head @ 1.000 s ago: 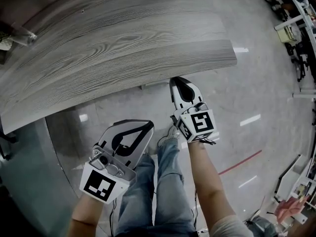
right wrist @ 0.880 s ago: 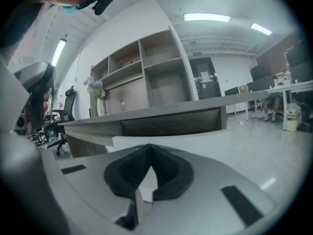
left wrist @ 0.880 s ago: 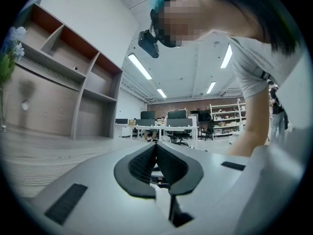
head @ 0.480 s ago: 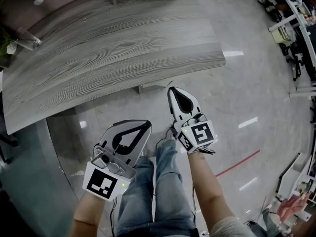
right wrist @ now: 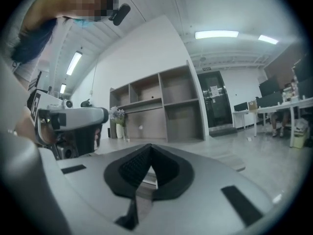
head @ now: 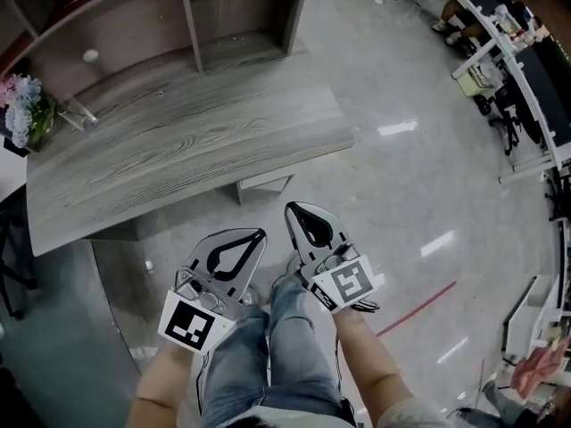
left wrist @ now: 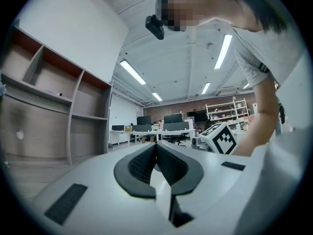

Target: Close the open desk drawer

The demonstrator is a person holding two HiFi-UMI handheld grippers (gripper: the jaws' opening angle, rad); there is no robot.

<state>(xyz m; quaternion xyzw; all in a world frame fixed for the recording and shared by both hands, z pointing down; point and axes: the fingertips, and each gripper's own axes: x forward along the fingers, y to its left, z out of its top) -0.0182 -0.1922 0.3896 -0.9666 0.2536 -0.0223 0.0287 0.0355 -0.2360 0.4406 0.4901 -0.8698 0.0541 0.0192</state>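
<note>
1. Overhead, we saw a grey wood-grain tabletop (head: 178, 141) standing on a glossy grey floor (head: 428, 176) that mirrored the ceiling lights and bore a thin red line (head: 417, 308).
2. Behind the tabletop stood a shelving unit (head: 189, 16) with open compartments. A small white round thing (head: 89, 56) showed on the panel below them. What lay inside the compartments was too small for us to tell.
3. Far off to the right, rows of office desks (head: 491, 52) with chairs lined the room.
4. At the tabletop's left end, pale flowers (head: 22, 105) sat in a clear vase (head: 76, 110).
5. A pale box jutted from under the tabletop's near edge, toward its right end. We took it for the drawer (head: 264, 185), and we could not see into it.
6. The left claw (head: 257, 235) hung above the person's jeans-clad legs (head: 285, 355) and pointed toward the tabletop. In its own view the black pads pressed together with nothing between them.
7. The right claw (head: 293, 209) hung just beside the left one, nearer the drawer but apart from it. Its pads likewise met at the tips and held nothing.
</note>
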